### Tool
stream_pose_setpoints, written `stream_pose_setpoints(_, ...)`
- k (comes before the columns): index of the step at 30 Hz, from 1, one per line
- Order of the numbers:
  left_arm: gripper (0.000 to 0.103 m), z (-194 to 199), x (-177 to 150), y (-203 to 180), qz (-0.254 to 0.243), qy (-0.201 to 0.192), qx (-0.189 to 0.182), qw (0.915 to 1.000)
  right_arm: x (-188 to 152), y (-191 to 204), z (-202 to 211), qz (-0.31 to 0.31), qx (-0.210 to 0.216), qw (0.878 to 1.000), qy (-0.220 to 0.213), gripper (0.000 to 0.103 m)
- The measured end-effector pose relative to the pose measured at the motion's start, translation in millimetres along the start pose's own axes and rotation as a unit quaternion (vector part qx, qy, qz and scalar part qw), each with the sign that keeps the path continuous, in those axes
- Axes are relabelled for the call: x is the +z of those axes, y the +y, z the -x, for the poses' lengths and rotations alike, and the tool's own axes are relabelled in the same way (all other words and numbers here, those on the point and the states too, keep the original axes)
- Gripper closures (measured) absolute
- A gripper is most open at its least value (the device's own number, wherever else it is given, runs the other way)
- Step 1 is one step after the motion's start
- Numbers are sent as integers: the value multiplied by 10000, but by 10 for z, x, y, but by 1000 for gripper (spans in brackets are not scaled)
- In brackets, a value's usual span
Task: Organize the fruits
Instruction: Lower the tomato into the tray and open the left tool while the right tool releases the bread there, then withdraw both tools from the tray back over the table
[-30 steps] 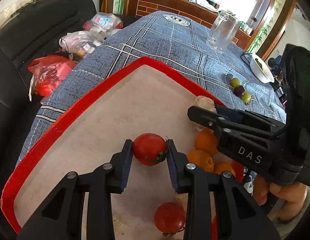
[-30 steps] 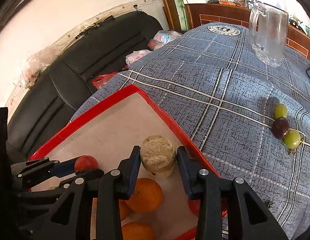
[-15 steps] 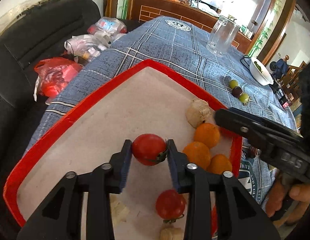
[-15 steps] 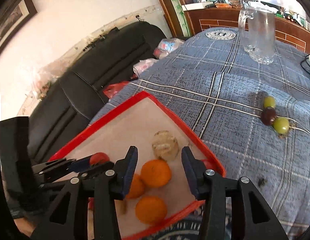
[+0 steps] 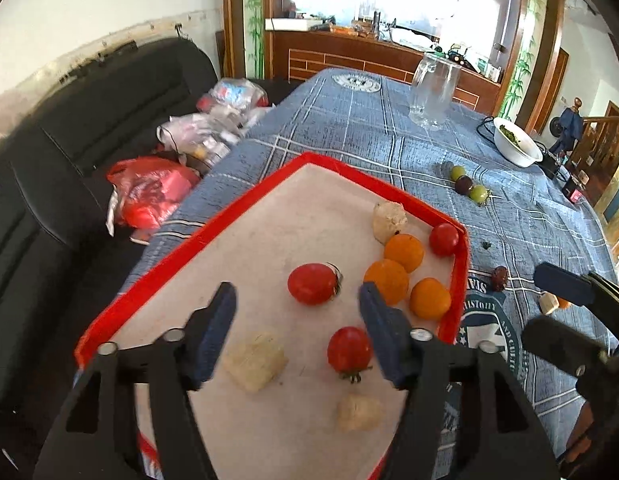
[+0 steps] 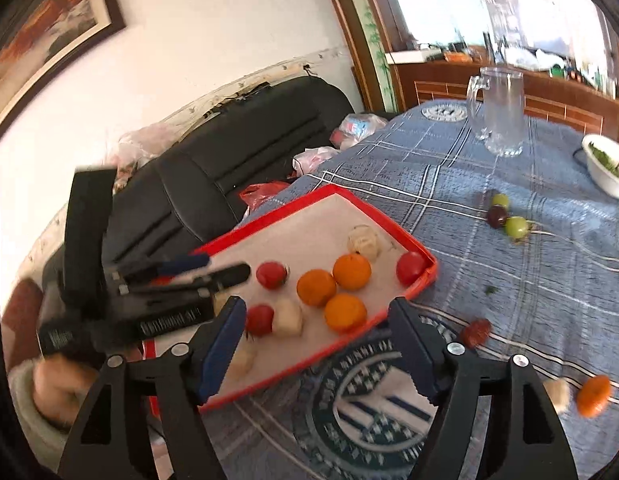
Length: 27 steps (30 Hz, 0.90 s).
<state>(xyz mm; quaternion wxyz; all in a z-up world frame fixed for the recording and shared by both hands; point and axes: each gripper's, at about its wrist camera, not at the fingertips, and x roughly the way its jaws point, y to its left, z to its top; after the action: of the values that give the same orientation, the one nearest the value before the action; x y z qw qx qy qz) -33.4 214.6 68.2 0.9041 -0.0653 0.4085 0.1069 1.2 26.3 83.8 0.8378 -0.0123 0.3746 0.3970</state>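
Note:
A red-rimmed tray [image 5: 245, 204] [image 6: 423, 276] on the blue tablecloth holds three tomatoes, three oranges and several pale lumps. My left gripper [image 5: 295, 312] is open just behind a tomato [image 5: 312, 283] that lies on the tray. A second tomato [image 5: 348, 349] lies by its right finger. The oranges [image 5: 403, 251] [image 6: 351, 271] sit at the tray's right side with a pale lump [image 5: 388, 220] beyond them. My right gripper [image 6: 315, 334] is open and empty above the tray's near edge. It also shows in the left wrist view [image 5: 565, 292].
Three grapes [image 5: 465, 186] [image 6: 503, 216], a glass mug [image 5: 431, 94] [image 6: 499, 110] and a white bowl [image 5: 515, 144] [image 6: 607, 168] stand farther on the table. A dark red fruit [image 6: 475, 332], an orange [image 6: 593, 390] and a pale lump [image 6: 557, 394] lie right of the tray. A black sofa with bags is to the left.
My left gripper has opened and let go of the tomato, then drawn back. My right gripper has let go of the pale lump, opened wider and pulled back off the tray.

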Motion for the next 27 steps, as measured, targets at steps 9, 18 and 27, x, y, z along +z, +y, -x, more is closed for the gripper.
stream_pose_setpoints(9, 30, 390, -147, -163, 4, -253, -265, 9993, -397, -448, 649, -425, -615, 9972, -52, 24)
stream_pose_setpoints(18, 30, 389, -302, -681, -308, -106, -885, 9955, -737, -838, 1074, -813, -1001, 9915, -191, 24)
stream_pose_setpoints(27, 30, 220, -310, -1231, -846, 117, -1080, 9905, -791, -1246, 1059, -1214, -1337, 9834, -187, 29)
